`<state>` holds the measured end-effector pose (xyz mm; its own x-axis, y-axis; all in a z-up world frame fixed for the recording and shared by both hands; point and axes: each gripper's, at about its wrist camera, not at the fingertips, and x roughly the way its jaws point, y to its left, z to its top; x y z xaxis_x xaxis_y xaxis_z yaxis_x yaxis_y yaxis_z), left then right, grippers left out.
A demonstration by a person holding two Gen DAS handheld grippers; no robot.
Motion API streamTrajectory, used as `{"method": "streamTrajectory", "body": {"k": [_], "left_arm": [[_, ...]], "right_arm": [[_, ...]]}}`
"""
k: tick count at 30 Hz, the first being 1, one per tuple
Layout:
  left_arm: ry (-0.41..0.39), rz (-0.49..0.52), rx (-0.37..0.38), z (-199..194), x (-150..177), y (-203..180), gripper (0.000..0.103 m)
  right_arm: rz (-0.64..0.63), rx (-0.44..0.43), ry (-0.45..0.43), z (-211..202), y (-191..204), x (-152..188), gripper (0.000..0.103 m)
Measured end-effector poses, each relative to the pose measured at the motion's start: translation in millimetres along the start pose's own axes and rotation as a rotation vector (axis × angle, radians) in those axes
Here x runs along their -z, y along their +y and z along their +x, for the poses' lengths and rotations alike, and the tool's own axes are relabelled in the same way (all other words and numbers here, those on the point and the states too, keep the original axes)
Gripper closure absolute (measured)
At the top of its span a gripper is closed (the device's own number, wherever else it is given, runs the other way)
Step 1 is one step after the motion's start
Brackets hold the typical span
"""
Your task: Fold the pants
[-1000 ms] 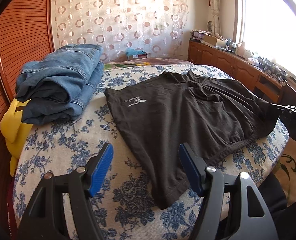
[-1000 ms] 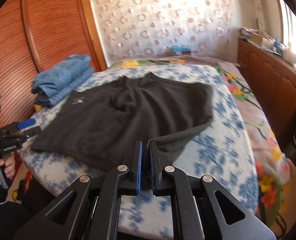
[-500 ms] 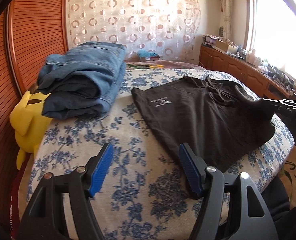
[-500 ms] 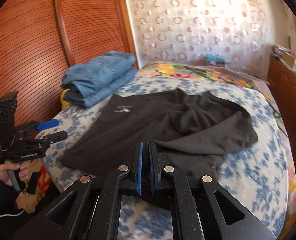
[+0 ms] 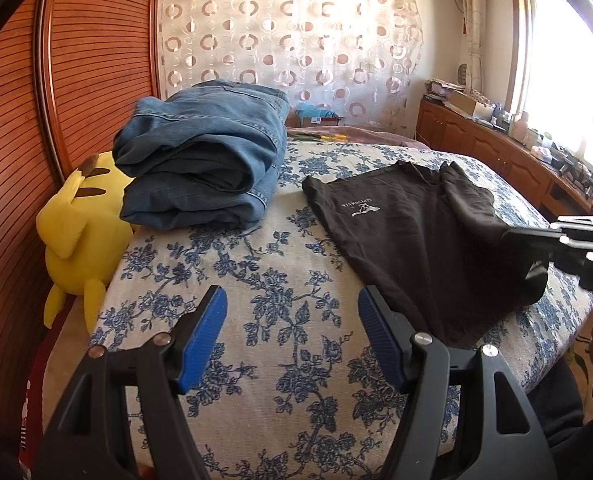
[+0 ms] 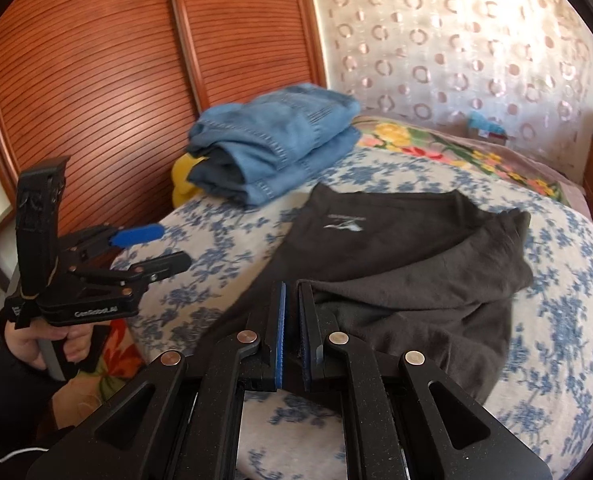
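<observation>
Dark brown-black pants (image 5: 416, 232) with a small white logo lie on the flowered bed (image 5: 256, 280), one side folded over the other; they also show in the right wrist view (image 6: 396, 248). My right gripper (image 6: 292, 292) is shut on the pants' near edge and holds it over the garment; it shows at the right of the left wrist view (image 5: 512, 236). My left gripper (image 5: 292, 312) is open and empty above bare bedspread, left of the pants; it also shows in the right wrist view (image 6: 152, 248).
A stack of folded blue jeans (image 5: 208, 168) lies at the bed's far left, next to a yellow plush toy (image 5: 80, 232) against the wooden slatted doors (image 5: 76, 80). A wooden cabinet (image 5: 496, 152) with clutter runs under the window at right.
My right gripper has carried the pants' edge leftward, folding the garment narrower. My left gripper has swung left, off the pants and over bare bedspread.
</observation>
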<state>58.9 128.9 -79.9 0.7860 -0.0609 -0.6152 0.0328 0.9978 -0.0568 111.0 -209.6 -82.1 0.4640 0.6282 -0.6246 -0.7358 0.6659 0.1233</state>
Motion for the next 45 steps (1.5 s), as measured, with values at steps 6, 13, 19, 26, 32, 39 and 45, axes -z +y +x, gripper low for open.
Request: {"method": "streamTrajectory", "body": {"k": [6,13,19,26,32,39,45], "left_arm": [[0.004,-0.008,-0.009,0.7,2.8,5.1,0.035],[0.008,-0.019,-0.023,0.6,5.4,11.7,0.035],[0.009,-0.026,-0.030,-0.4,6.4,16.0,0.035],[0.013,-0.022,-0.028,-0.1,7.0,13.7,0.035],[0.019,-0.015,-0.021,3.3,6.0,9.2,0.035],[0.026,0.008,0.000,6.8,2.7,-1.5,0.035],[0.032,0.032,0.035,14.8,-6.2,-16.5,0.035]], "right_arm": [[-0.004,-0.043,0.039,18.4,13.7,4.5,0.099],[-0.024,-0.084,0.059,33.4,32.7,5.0,0.099],[-0.010,-0.111,0.088,48.2,36.2,7.2,0.099],[0.015,-0.118,0.115,58.3,32.3,13.0,0.094],[0.018,-0.101,0.102,49.5,27.4,12.9,0.076],[0.041,-0.043,0.049,23.7,3.8,14.4,0.073],[0.049,0.104,0.022,6.9,-37.5,19.2,0.071]]}}
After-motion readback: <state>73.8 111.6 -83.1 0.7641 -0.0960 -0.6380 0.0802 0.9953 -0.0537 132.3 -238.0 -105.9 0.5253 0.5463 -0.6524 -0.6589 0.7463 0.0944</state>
